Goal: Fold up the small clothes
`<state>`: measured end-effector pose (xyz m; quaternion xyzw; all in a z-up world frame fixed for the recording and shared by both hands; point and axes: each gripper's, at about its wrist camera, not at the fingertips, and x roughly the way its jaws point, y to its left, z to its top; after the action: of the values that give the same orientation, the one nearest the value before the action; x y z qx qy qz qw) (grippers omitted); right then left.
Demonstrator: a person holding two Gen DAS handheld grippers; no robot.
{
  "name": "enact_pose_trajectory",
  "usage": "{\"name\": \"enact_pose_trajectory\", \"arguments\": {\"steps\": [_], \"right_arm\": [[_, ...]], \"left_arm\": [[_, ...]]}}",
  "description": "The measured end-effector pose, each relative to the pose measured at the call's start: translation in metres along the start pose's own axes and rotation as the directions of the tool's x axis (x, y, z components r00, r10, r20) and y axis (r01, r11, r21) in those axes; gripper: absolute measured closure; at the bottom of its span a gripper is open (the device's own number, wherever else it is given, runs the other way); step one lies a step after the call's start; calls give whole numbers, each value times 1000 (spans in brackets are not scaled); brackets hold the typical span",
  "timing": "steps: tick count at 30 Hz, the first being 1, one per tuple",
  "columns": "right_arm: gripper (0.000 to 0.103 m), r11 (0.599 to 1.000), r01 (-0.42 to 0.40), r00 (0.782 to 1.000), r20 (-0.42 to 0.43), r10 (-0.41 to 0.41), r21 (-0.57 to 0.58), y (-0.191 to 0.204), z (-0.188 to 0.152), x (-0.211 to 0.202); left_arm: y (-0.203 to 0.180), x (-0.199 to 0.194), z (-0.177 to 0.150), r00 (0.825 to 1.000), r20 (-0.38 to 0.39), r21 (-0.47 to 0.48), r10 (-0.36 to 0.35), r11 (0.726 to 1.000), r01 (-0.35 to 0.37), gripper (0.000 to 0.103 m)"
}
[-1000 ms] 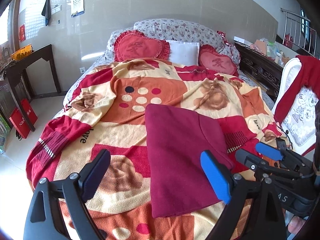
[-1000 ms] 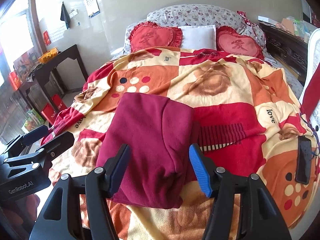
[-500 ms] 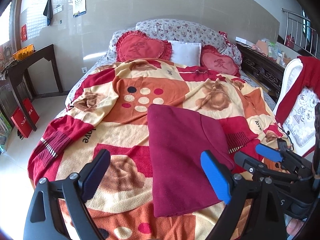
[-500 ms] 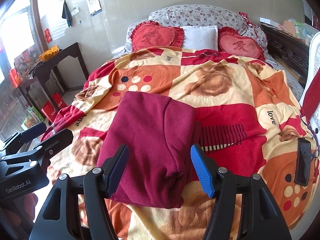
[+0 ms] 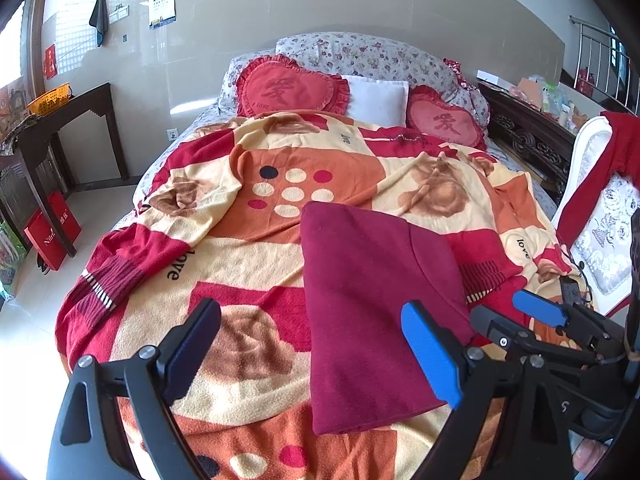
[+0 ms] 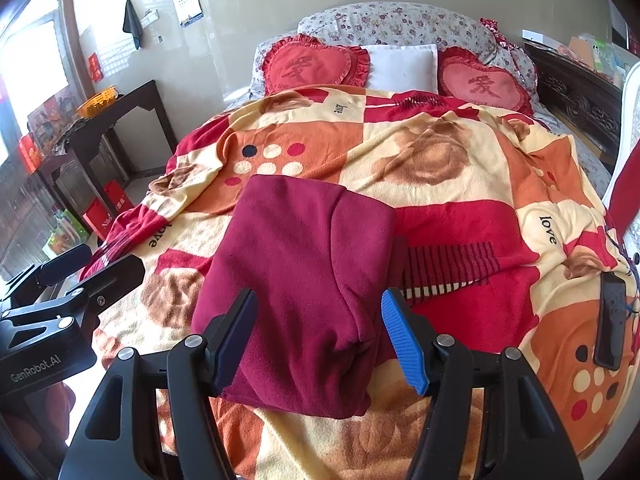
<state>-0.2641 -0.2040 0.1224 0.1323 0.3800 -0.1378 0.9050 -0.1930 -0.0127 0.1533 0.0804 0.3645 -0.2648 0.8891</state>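
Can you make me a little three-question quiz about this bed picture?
1. True or false: the left gripper is clamped on the folded maroon garment.
2. What lies on the blanket near its right edge? A) black phone B) book C) shoe
3. How many red heart cushions lean at the head of the bed?

Key: 1 false, both the left and right gripper are open; 2 A; 3 two.
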Motion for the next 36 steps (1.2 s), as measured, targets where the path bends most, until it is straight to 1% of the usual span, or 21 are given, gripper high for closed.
{"name": "enact_pose_trajectory", "arguments": {"steps": [36], "right_arm": [[58, 1000, -1, 999, -46, 1, 8, -4, 1, 19]], "left_arm": [[-2, 11, -1, 1000, -16, 2, 8, 1000, -8, 9]]}}
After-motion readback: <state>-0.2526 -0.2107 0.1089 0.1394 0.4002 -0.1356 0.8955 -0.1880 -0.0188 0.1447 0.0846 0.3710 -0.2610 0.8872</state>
